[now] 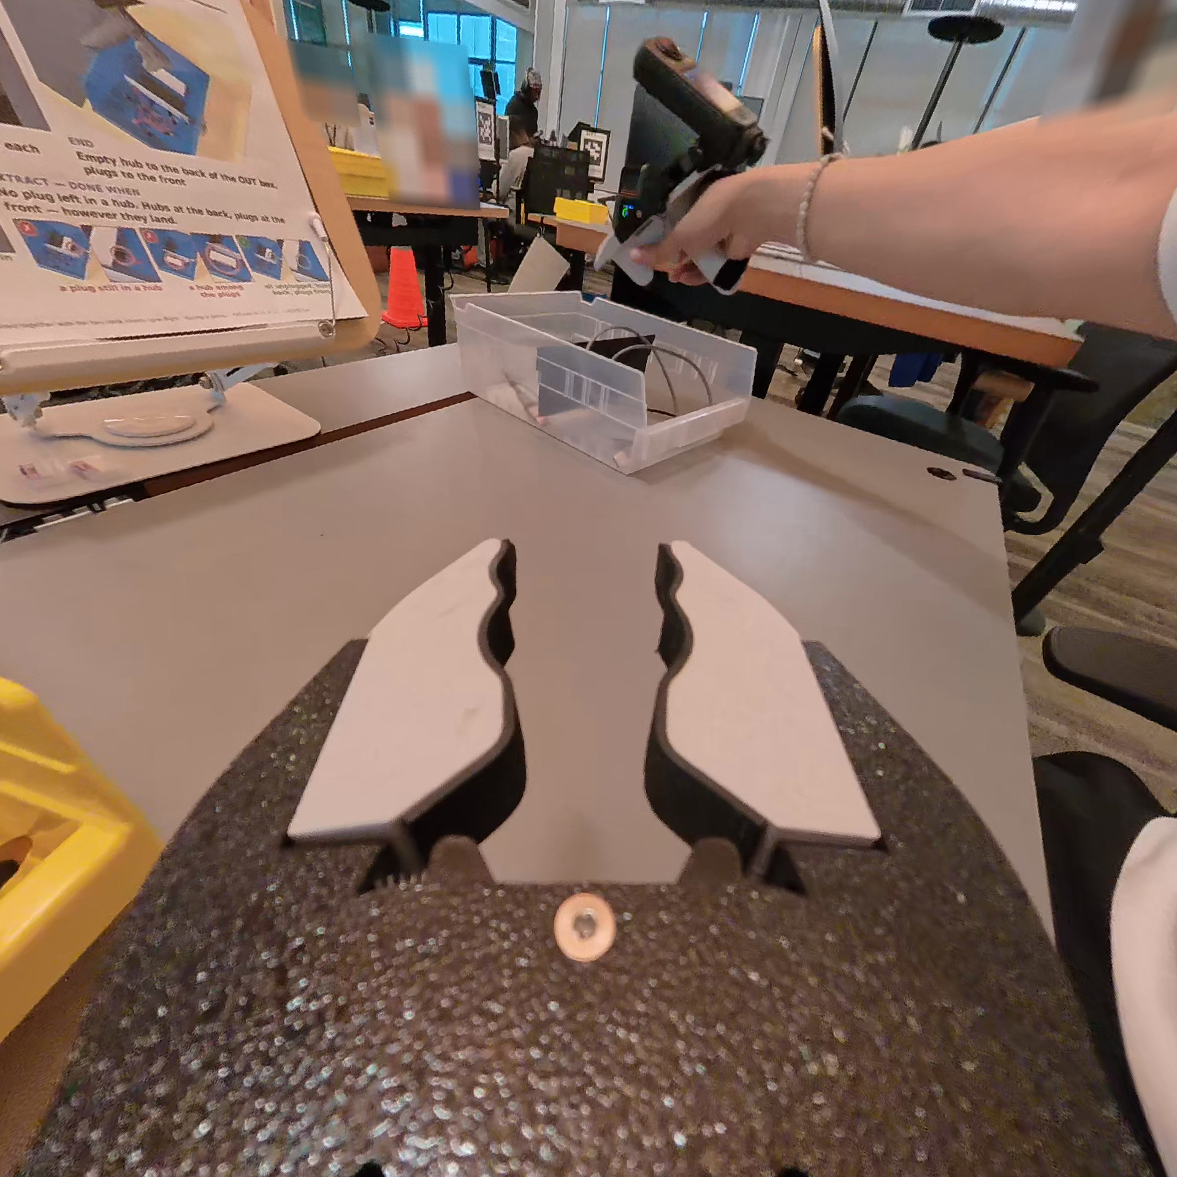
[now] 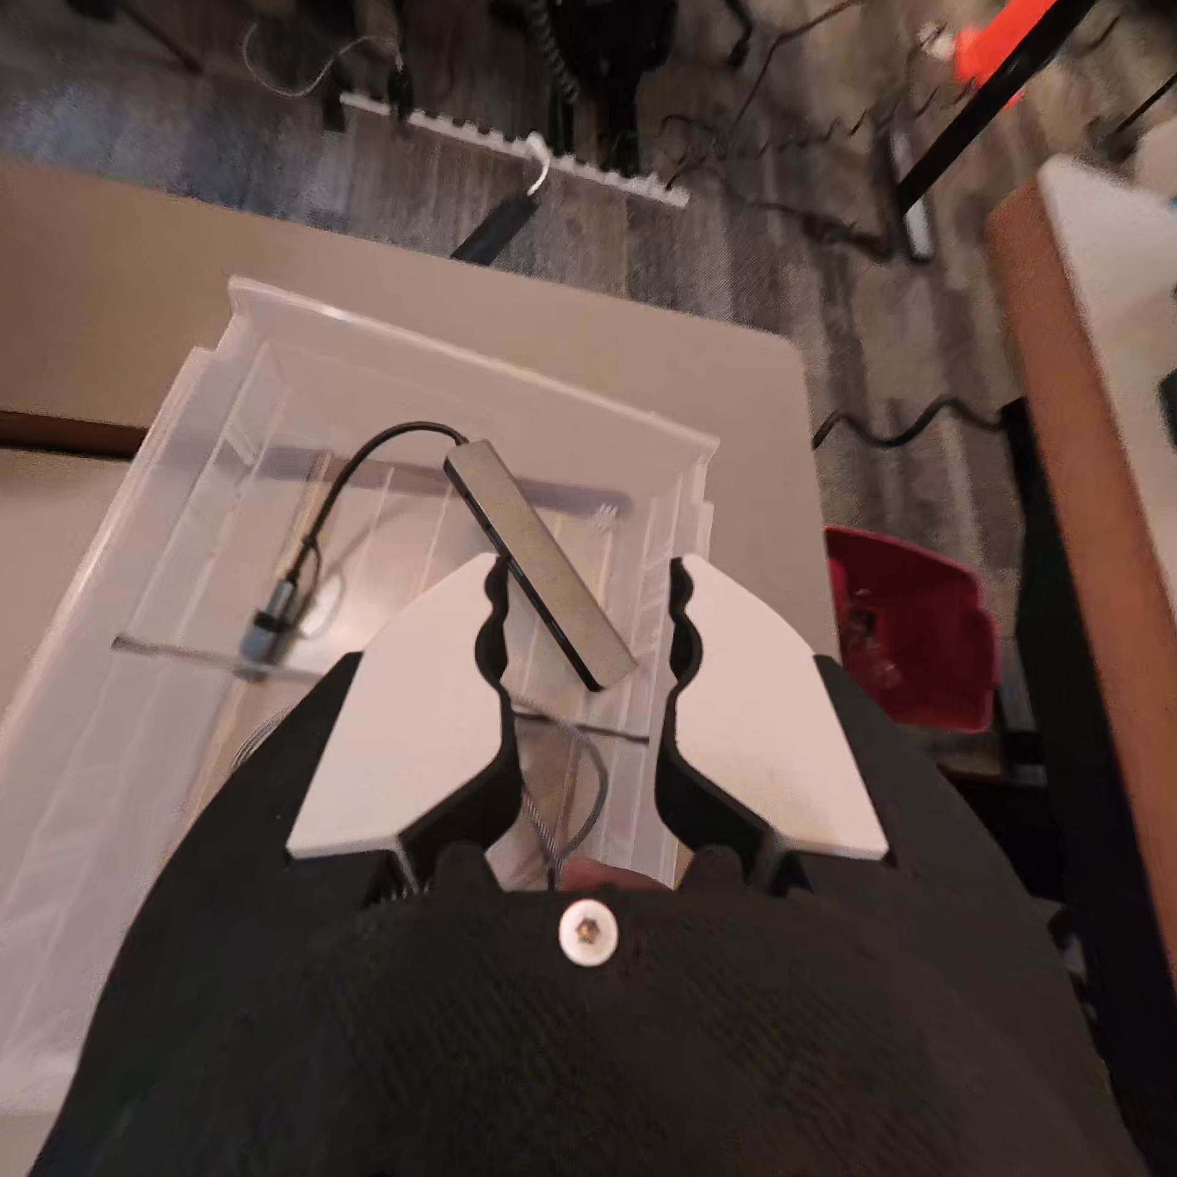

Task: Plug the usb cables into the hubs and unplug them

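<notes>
Hidden: clear bin [image 2: 159,732] front compartment, seemingly braided cable, mostly behind right gripper [image 2: 586,611].
Right gripper: jaws apart, empty, over hub [image 2: 541,560].
Left gripper [image 1: 584,595]: jaws apart, empty, above table [image 1: 255,605].

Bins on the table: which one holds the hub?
The clear bin under the right tongs; the grey hub lies in it. The yellow bin sits beside the left tongs.

Two handheld grippers, black bodies w/ white fingers.
Left gripper [image 1: 584,599]: speckled black base, wavy black pads, copper-tone screw. Right gripper [image 2: 589,614]: matte black, white screw; wrist wears bead bracelet [image 1: 810,204].
</notes>
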